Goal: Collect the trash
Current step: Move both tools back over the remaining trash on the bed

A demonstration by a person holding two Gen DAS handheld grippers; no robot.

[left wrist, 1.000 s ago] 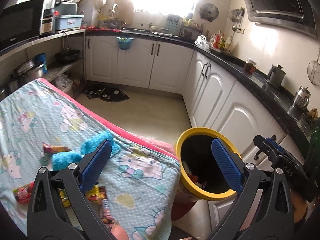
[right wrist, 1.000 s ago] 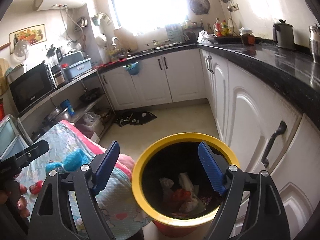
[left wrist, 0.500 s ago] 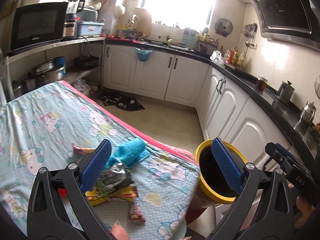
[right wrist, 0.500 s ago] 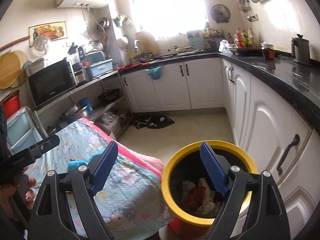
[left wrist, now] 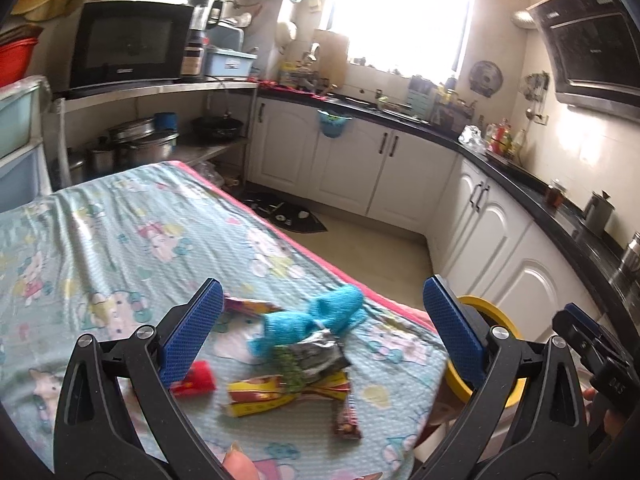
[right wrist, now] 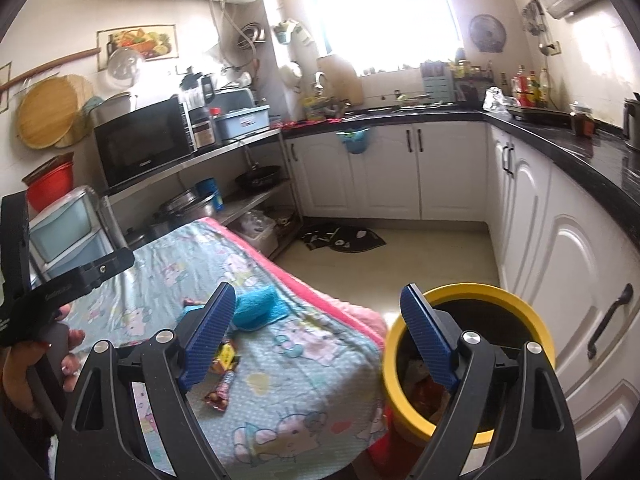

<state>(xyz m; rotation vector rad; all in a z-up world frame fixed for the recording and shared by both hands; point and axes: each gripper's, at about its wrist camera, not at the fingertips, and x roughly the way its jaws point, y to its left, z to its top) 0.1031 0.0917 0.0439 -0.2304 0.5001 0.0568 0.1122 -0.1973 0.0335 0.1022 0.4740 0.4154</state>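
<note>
Snack wrappers lie on the cartoon-print cloth of the table [left wrist: 120,240]: a silver-green wrapper [left wrist: 310,356], a yellow one [left wrist: 260,394], a red one [left wrist: 196,378] and a dark bar wrapper [left wrist: 346,422]. A blue cloth [left wrist: 312,318] lies behind them. My left gripper [left wrist: 320,336] is open and empty above the wrappers. The yellow-rimmed trash bin [right wrist: 472,364] stands off the table's right end with trash inside. My right gripper [right wrist: 318,334] is open and empty, between table edge and bin. The blue cloth [right wrist: 254,310] and bar wrapper [right wrist: 220,394] show there too.
White cabinets [right wrist: 560,264] with a black counter run along the right and back. A shelf with a microwave [left wrist: 128,48] and pots stands at the left. A dark mat [right wrist: 344,238] lies on the floor. Plastic drawers [right wrist: 66,228] stand by the table.
Both grippers have pulled back and swung left, from over the bin toward the table. The wrappers now lie between my left fingers. Both stay open.
</note>
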